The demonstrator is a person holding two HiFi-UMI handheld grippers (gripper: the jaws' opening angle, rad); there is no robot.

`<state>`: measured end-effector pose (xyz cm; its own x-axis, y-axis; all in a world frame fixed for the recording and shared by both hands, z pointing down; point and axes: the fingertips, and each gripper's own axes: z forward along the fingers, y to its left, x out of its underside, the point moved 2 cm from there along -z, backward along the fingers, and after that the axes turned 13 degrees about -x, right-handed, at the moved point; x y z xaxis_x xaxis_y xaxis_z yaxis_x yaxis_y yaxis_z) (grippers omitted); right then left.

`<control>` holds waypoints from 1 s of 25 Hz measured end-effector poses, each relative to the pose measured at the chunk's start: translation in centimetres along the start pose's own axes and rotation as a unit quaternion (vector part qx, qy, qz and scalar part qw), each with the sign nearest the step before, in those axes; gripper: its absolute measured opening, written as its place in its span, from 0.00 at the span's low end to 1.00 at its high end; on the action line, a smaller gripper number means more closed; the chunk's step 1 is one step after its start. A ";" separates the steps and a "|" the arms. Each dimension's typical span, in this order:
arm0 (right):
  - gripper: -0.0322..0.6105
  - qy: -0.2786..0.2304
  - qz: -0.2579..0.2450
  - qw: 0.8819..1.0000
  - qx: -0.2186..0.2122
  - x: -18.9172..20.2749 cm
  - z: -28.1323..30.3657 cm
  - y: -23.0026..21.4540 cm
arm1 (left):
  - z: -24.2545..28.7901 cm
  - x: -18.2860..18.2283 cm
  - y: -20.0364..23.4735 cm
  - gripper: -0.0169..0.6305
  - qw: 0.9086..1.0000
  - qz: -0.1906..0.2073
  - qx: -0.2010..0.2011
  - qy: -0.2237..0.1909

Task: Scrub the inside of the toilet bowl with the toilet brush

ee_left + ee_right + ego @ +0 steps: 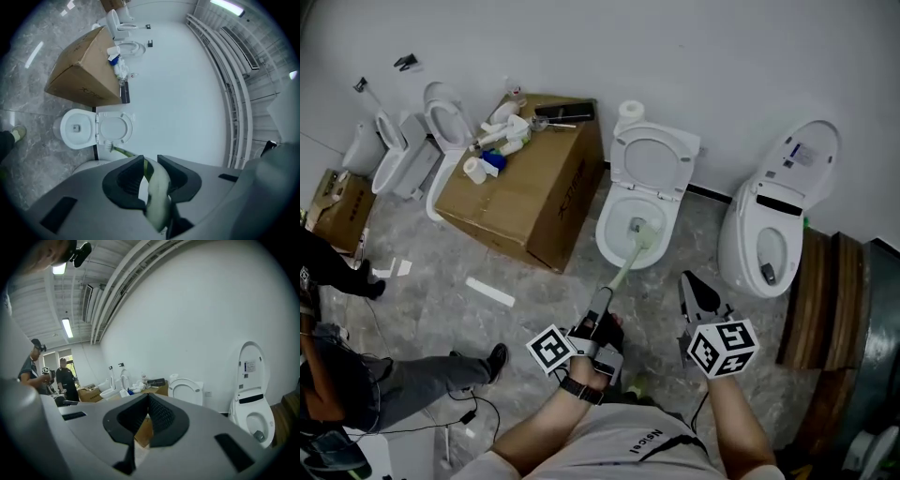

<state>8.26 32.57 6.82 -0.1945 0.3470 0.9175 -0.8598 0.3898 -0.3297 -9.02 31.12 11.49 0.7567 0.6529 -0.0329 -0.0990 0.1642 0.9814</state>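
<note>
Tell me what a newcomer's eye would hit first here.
The open white toilet at centre stands out, with the toilet brush reaching into its bowl from the left gripper. Beside it sits a big cardboard box topped with clutter. The right gripper hangs shut, empty.

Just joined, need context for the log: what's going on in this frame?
A person is working at the middle toilet with two handheld grippers. The left gripper is shut on the handle of the toilet brush, whose head points at the open bowl, lid up. Whether the bristles touch the inside can't be told. The right gripper is shut on nothing and held apart from the toilet. A cardboard box stands beside the toilet.
</note>
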 end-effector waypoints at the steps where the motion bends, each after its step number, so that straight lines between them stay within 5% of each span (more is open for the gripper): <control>1: 0.07 0.006 0.002 1.000 0.002 0.1 1.4 -0.9 | 1.3 -0.9 0.6 0.17 1.000 -0.005 -0.005 0.003; 8: 0.07 0.040 0.013 0.999 0.025 -0.3 10.3 -6.0 | 9.1 -6.9 4.7 0.17 0.998 -0.037 -0.041 0.030; 16: 0.07 0.071 0.021 0.997 0.024 0.3 16.6 -9.8 | 15.8 -10.4 8.4 0.17 0.996 -0.021 -0.075 0.048; 22: 0.07 0.114 0.049 0.992 -0.013 2.9 20.1 -14.2 | 19.7 -11.1 13.3 0.17 0.982 0.091 -0.164 0.040; 25: 0.07 0.137 0.057 0.988 -0.042 4.2 22.5 -16.5 | 22.3 -11.0 15.4 0.17 0.980 0.103 -0.168 0.030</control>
<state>11.00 8.39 21.11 -0.1432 0.6068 0.7819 -0.7951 0.3999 -0.4559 -4.46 9.95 31.21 0.6599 0.7386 0.1380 -0.4606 0.2525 0.8510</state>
